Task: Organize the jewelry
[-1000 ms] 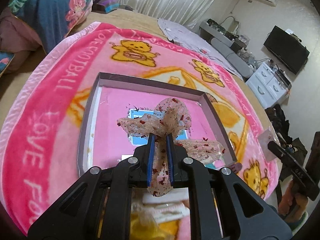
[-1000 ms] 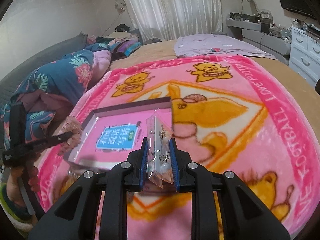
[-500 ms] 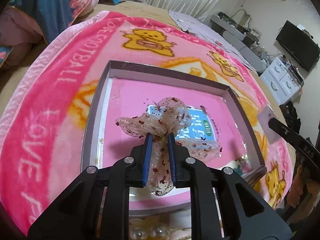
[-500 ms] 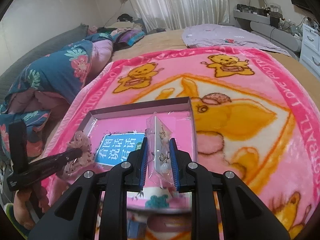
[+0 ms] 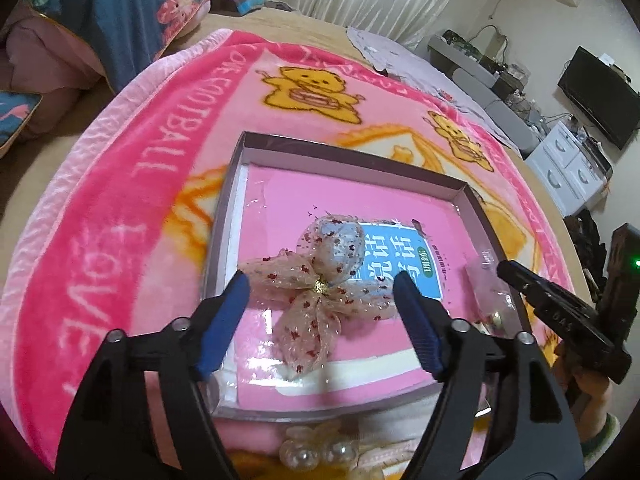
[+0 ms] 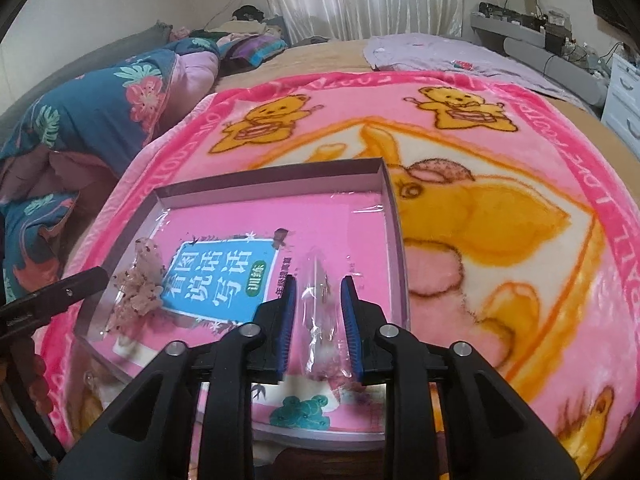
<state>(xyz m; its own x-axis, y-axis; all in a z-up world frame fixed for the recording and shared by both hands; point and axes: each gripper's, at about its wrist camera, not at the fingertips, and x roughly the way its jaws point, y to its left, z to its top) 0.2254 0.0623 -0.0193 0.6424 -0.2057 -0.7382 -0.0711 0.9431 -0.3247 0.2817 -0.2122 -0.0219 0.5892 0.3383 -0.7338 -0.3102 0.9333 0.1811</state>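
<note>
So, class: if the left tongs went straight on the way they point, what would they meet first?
Probably the sheer bow lying in the box, between the opening left tongs; depth is uncertain.

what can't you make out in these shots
- Contents of the clear bag, right wrist view: blurred, glare on the plastic.
- Pearl piece, left wrist view: cut off by the bottom edge and the left gripper.
- Small print on the blue label: too small.
- Bow, right wrist view: blurred.

A bed (image 6: pixel 320 52) carries a pink bear blanket (image 5: pixel 132 184) and folded quilt (image 6: pixel 100 108)
</note>
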